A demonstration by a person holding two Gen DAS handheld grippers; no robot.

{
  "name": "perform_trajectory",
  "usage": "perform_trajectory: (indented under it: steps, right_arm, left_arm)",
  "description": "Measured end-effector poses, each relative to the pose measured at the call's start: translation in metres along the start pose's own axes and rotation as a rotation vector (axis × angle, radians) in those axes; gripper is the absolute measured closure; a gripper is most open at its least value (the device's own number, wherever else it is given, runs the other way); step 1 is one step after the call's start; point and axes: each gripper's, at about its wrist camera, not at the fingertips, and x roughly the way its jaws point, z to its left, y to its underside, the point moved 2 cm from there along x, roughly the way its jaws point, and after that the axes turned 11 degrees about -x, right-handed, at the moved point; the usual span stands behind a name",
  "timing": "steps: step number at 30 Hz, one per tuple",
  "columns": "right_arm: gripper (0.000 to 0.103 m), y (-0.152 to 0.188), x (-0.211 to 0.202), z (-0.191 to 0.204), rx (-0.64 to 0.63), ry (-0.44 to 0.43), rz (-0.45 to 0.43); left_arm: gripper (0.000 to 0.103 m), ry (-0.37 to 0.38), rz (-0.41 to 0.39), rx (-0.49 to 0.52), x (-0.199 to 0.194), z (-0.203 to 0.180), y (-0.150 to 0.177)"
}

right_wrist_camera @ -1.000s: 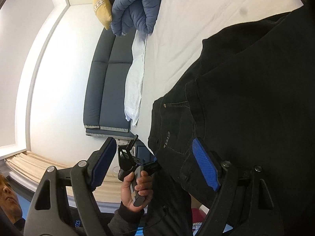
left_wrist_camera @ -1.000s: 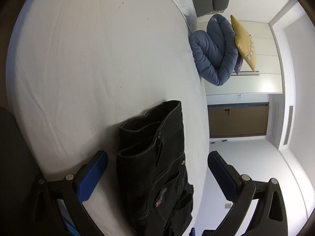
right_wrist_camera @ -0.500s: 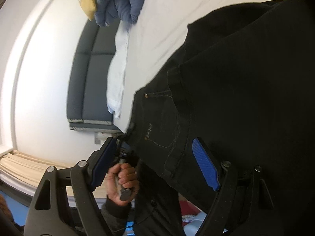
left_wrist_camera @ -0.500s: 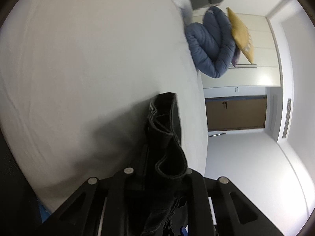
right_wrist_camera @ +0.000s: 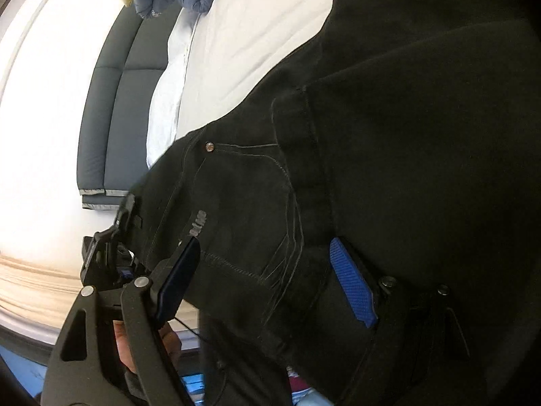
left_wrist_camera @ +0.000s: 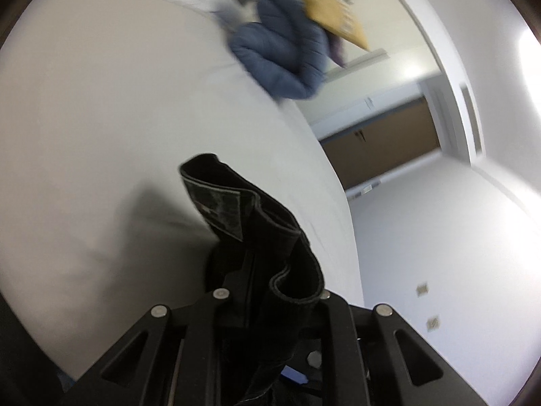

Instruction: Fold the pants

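Black pants (left_wrist_camera: 257, 237) lie on the bed (left_wrist_camera: 101, 118); left tool (left_wrist_camera: 270, 299) clenched on the waistband, right tool (right_wrist_camera: 267, 280) gaping astride the hip. One-sided lifting could bunch the fold.

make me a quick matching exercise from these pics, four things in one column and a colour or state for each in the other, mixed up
Things:
1. pants
2. cushion
3. left hand-held gripper
4. right hand-held gripper

Colour or state:
A. yellow
B. open over the fabric
C. black
D. shut on the waistband

Pairs: 1-C, 2-A, 3-D, 4-B
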Motion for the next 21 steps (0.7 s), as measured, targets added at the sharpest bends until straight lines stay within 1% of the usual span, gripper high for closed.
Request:
perform_trajectory:
  steps: [2,4,6,8,11,13,14,16,17,19,21]
  right_arm:
    - [0.024,0.000,-0.023,-0.003,0.033,-0.044,-0.059]
    - [0.024,0.000,-0.055,-0.006,0.022,-0.025,-0.120]
    - [0.024,0.000,-0.087,-0.011,0.023,-0.020,-0.168]
    - [0.024,0.003,-0.119,-0.016,0.023,-0.038,-0.211]
    - [0.024,0.007,-0.154,-0.022,0.008,-0.061,-0.251]
    - [0.024,0.010,-0.166,-0.027,0.004,-0.060,-0.250]
    - [0.024,0.011,-0.168,-0.029,0.005,-0.054,-0.249]
    - [0.024,0.014,-0.166,-0.042,0.018,-0.032,-0.224]
    - [0.024,0.016,-0.161,-0.047,0.031,-0.007,-0.204]
    - [0.024,0.019,-0.151,-0.063,0.064,0.053,-0.157]
    - [0.024,0.021,-0.141,-0.073,0.076,0.061,-0.145]
  left_arm:
    - [0.087,0.000,0.033,0.116,0.009,-0.032,0.016]
    - [0.086,-0.001,0.075,0.221,0.021,-0.059,0.038]
    - [0.085,0.003,0.139,0.333,0.039,-0.088,0.069]
    - [0.085,0.005,0.212,0.445,0.062,-0.112,0.109]
    - [0.085,0.004,0.321,0.598,0.092,-0.129,0.168]
    - [0.085,-0.033,0.399,0.723,0.112,-0.129,0.215]
    - [0.085,-0.053,0.444,0.763,0.121,-0.125,0.236]
    - [0.085,-0.081,0.490,0.816,0.130,-0.119,0.262]
    - [0.085,-0.103,0.500,0.851,0.131,-0.116,0.274]
    - [0.085,-0.110,0.490,0.879,0.129,-0.115,0.281]
    - [0.085,-0.120,0.480,0.915,0.127,-0.118,0.283]
